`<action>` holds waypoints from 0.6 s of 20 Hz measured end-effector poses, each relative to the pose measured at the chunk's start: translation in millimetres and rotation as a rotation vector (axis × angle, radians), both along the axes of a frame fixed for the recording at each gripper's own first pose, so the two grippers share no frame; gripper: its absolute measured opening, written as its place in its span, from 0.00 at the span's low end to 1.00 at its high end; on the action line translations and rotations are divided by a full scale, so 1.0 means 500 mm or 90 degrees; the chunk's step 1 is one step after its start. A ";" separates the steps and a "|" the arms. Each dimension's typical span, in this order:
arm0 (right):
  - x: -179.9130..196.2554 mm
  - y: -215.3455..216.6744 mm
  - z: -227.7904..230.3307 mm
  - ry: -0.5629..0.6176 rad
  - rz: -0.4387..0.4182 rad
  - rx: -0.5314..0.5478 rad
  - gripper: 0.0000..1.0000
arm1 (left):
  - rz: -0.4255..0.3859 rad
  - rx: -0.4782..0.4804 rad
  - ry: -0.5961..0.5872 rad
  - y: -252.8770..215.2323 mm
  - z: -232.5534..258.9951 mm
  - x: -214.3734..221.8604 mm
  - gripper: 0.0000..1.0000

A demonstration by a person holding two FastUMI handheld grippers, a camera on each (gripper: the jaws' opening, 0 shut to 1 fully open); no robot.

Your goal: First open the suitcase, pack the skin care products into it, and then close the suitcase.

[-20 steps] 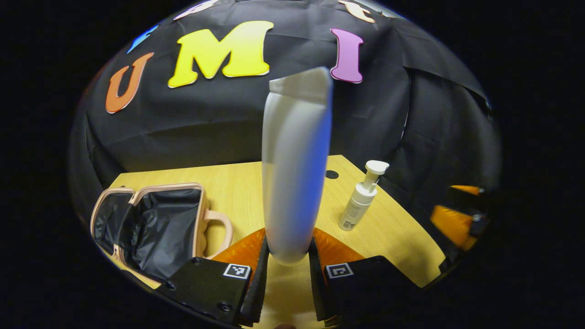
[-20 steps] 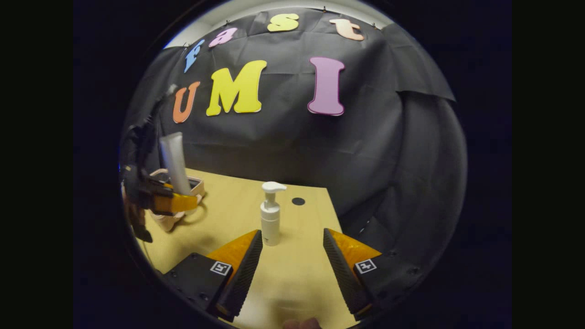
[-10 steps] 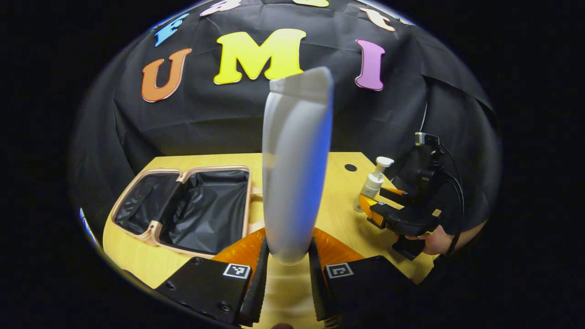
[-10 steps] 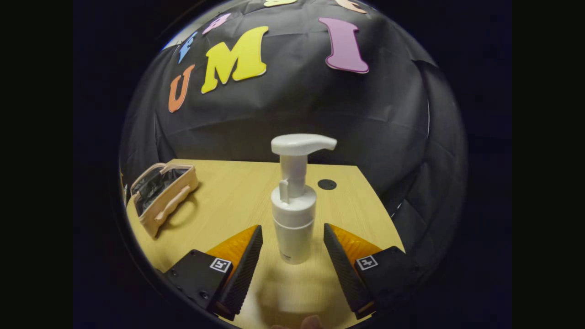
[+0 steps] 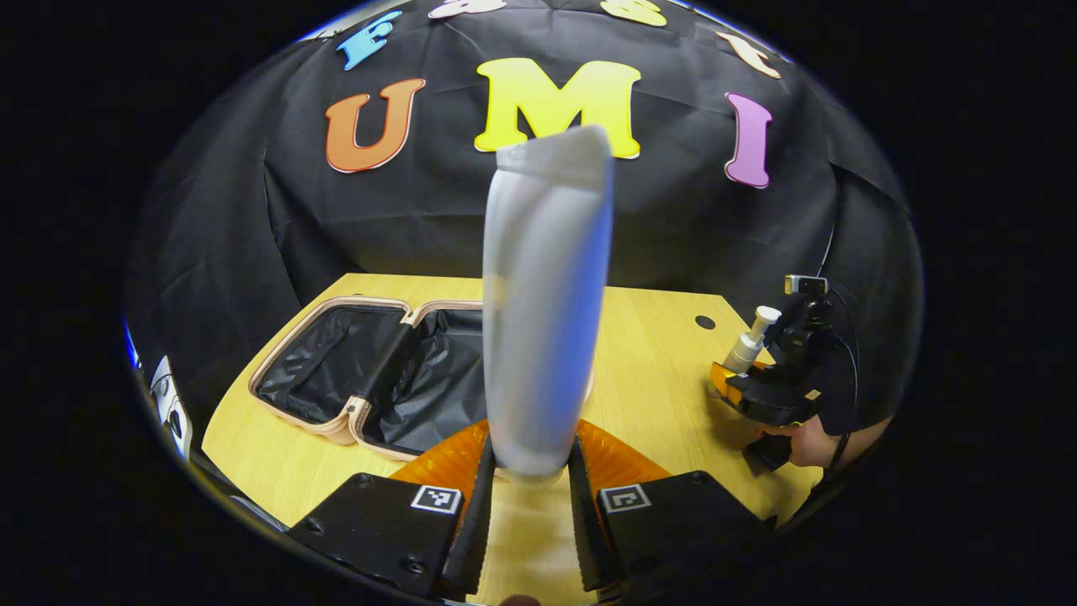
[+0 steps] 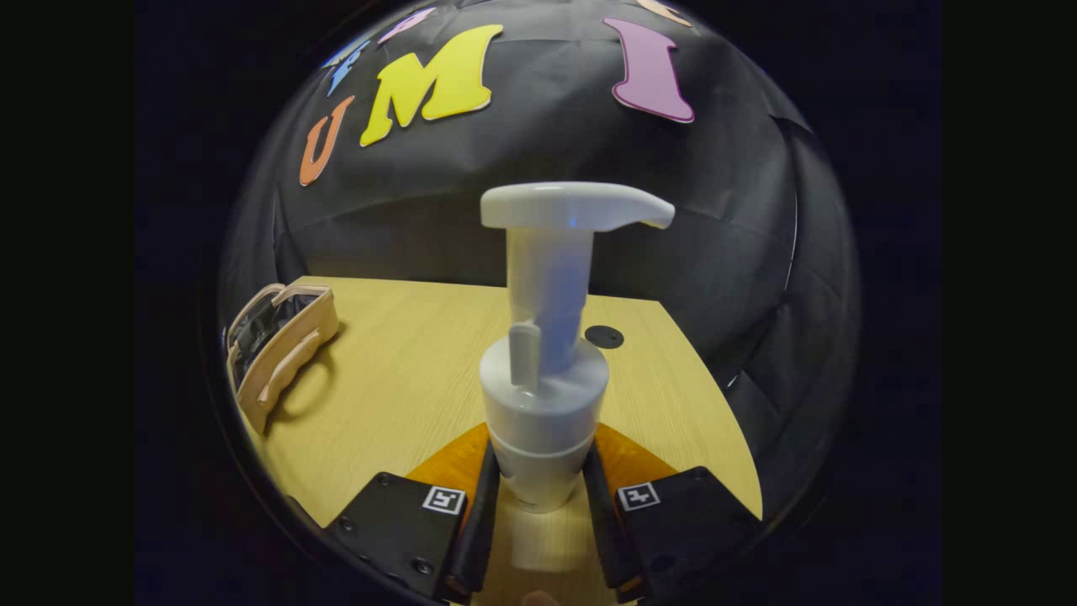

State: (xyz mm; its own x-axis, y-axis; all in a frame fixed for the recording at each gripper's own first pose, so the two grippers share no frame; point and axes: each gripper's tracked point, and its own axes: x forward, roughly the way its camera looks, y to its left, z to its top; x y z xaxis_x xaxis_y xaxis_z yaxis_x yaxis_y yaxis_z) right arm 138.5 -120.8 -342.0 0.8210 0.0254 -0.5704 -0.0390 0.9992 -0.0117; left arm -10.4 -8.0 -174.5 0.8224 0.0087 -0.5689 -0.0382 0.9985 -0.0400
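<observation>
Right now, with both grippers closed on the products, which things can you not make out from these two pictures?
- Left gripper view: the white tube hides part of the open suitcase behind it; the tube is blurred, so any print is unreadable.
- Left gripper view: the left gripper covers the tube's lower end.
- Right gripper view: the right gripper hides the pump bottle base.
- Right gripper view: the suitcase lies side-on at the edge, its inside mostly hidden.

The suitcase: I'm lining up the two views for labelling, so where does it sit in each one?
Left gripper view: the suitcase lies open at lower left on the table, partly behind the tube held in the left tongs.
Right gripper view: the suitcase sits at the far left edge, seen side-on.
Shared landmark: the round dark hole in the table.
</observation>
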 end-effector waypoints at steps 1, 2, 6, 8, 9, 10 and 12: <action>-0.001 0.007 0.012 0.000 -0.002 0.006 0.48 | -0.004 -0.004 0.000 0.018 -0.001 0.010 0.46; -0.011 0.012 0.025 0.006 -0.004 0.004 0.47 | -0.011 -0.007 0.000 0.038 0.000 0.021 0.46; -0.065 0.046 0.127 0.003 -0.007 0.032 0.47 | -0.043 -0.022 -0.002 0.126 0.000 0.067 0.45; -0.102 0.069 0.200 -0.009 0.006 0.042 0.47 | -0.074 -0.049 0.004 0.167 -0.015 0.102 0.46; -0.120 0.090 0.227 -0.004 0.022 0.053 0.47 | -0.086 -0.071 0.013 0.182 -0.029 0.118 0.46; -0.145 0.116 0.251 0.006 0.038 0.070 0.47 | -0.097 -0.096 0.024 0.196 -0.048 0.138 0.46; -0.199 0.159 0.292 0.028 0.066 0.100 0.47 | -0.117 -0.140 0.065 0.224 -0.097 0.165 0.46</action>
